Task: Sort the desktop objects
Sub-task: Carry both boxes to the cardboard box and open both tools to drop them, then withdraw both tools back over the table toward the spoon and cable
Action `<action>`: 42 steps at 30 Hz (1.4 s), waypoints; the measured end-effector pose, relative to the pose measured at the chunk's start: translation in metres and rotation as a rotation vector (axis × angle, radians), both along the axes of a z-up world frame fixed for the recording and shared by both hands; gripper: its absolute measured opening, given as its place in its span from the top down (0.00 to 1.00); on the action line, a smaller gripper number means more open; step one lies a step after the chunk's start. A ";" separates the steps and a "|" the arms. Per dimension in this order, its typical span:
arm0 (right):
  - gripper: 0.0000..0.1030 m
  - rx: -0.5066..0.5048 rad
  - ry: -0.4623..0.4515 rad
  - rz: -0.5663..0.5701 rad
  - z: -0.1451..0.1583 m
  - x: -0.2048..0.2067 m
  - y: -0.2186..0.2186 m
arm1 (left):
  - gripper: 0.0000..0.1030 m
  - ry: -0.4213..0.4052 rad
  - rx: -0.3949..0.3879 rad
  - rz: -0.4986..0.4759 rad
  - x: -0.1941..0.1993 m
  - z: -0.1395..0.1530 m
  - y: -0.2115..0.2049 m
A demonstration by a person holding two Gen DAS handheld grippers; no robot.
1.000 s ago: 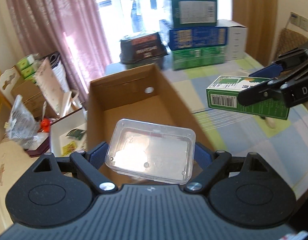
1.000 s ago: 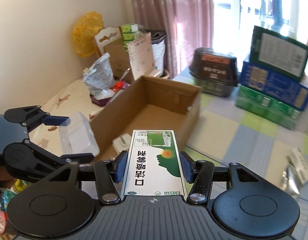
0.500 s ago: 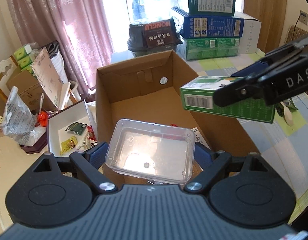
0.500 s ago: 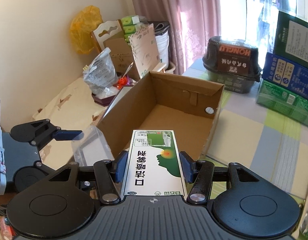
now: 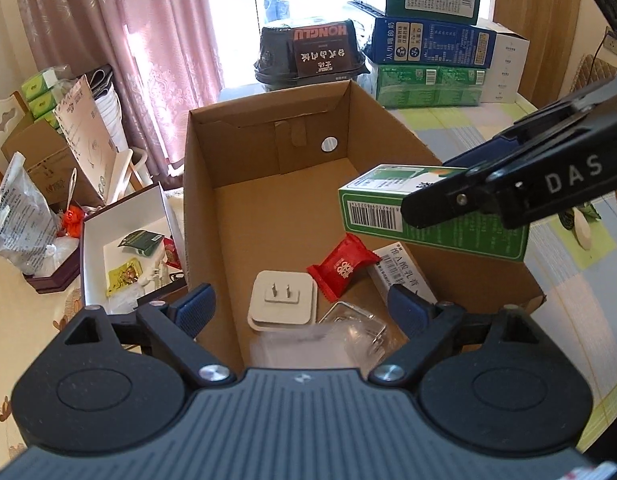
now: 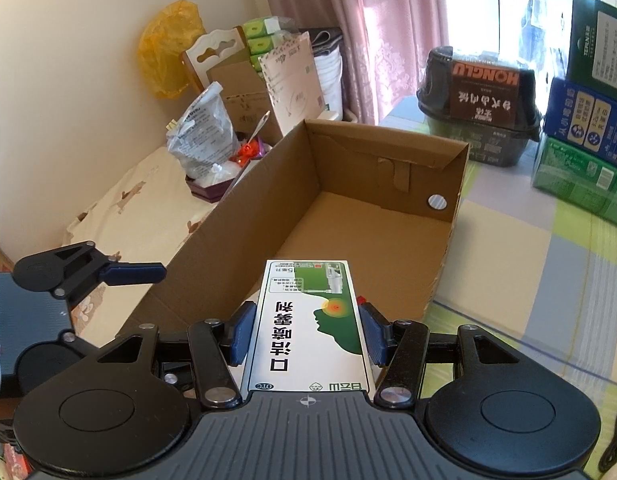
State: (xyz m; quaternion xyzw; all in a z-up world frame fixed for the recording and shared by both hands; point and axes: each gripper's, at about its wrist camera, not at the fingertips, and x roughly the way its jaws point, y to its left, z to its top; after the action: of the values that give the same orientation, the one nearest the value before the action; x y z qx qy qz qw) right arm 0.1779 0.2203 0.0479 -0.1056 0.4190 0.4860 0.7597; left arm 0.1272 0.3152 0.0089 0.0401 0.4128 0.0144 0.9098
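Green medicine box (image 6: 310, 322) in right gripper (image 6: 306, 334) above cardboard box (image 5: 292, 216) rim

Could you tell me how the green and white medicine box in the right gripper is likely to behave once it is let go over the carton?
The medicine box looks like thin printed card, so probably light and fairly stiff, though crushable if squeezed hard. Its flat faces suggest it would land and lie flat in the cardboard carton, not roll. Its glossy surface may slip between the right gripper fingers.
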 end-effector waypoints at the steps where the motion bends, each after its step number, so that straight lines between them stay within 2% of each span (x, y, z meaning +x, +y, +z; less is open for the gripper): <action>1: 0.49 0.006 0.006 0.000 -0.001 0.001 0.001 | 0.12 -0.002 0.005 -0.001 -0.002 0.000 0.000; 4: 0.47 0.039 0.021 -0.007 0.000 0.003 0.000 | 0.12 -0.005 0.004 -0.003 -0.005 0.003 0.001; 5: 0.36 0.048 0.018 -0.014 0.003 0.004 -0.002 | 0.12 -0.007 0.004 -0.003 -0.007 0.004 0.001; 7: 0.31 0.069 -0.007 -0.025 0.010 0.005 -0.008 | 0.12 -0.010 0.003 -0.001 -0.009 0.006 0.001; 14: 0.28 0.109 -0.037 -0.068 0.033 0.001 -0.055 | 0.12 -0.033 -0.005 0.031 -0.023 0.016 -0.003; 20: 0.19 0.116 -0.047 -0.106 0.039 -0.013 -0.107 | 0.12 -0.047 -0.013 0.033 -0.037 0.028 -0.025; 26: 0.13 0.113 -0.054 -0.165 0.035 -0.029 -0.162 | 0.10 -0.066 -0.017 0.023 -0.055 0.040 -0.055; 36: 0.11 0.079 -0.079 -0.241 0.026 -0.054 -0.248 | 0.06 -0.086 -0.018 -0.008 -0.072 0.052 -0.112; 42: 0.09 0.056 -0.108 -0.329 0.017 -0.066 -0.301 | 0.02 -0.095 0.005 -0.052 -0.077 0.051 -0.150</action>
State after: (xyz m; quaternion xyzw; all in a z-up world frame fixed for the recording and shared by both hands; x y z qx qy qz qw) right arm 0.1115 -0.0808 0.0653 -0.0403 0.3757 0.3601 0.8530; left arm 0.0498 0.1657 0.0596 0.0523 0.3680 -0.0065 0.9283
